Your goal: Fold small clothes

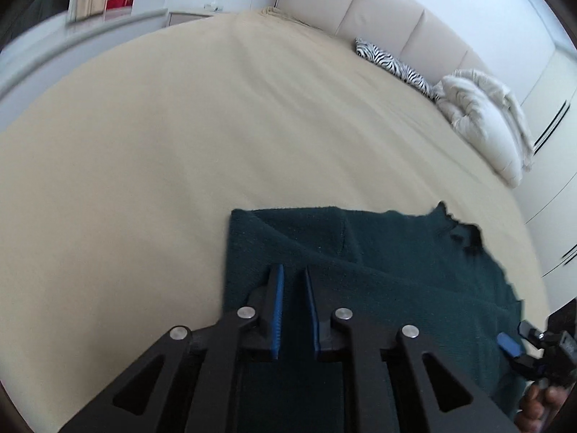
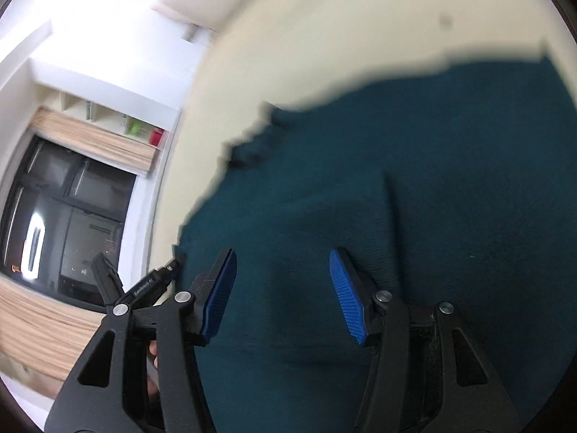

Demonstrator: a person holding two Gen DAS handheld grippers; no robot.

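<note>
Left gripper (image 1: 293, 281), black arms with blue ribbed pads, narrowed to a slim gap directly over a dark green knitted garment (image 1: 378, 263); unclear whether any cloth is pinched between the pads, since none shows in the gap. Right gripper (image 2: 283, 270), same build, spread wide with nothing between the pads, hovering above the same garment's flat middle.

Outward from both: garment spread on a beige bedspread (image 1: 180, 126), near the bed's front edge, one straight side to the left and a ragged, blurred edge to the right. One diagonal ridge and an overlapping layer visible across the knit — probably a first fold already made, or simply a sleeve lying over the body. No neat final packet yet; most of the folding judged still to do.

Further back: a zebra-print cushion (image 1: 393, 62) and a fluffy white cushion (image 1: 483, 115) against a cream padded headboard (image 1: 378, 11).

Hard to make out: garment type, neckline and sleeves — lower part cut off beneath both grippers. Right wrist view motion-blurred and tilted. Only fingertips of the holding hands visible at frame edges.
</note>
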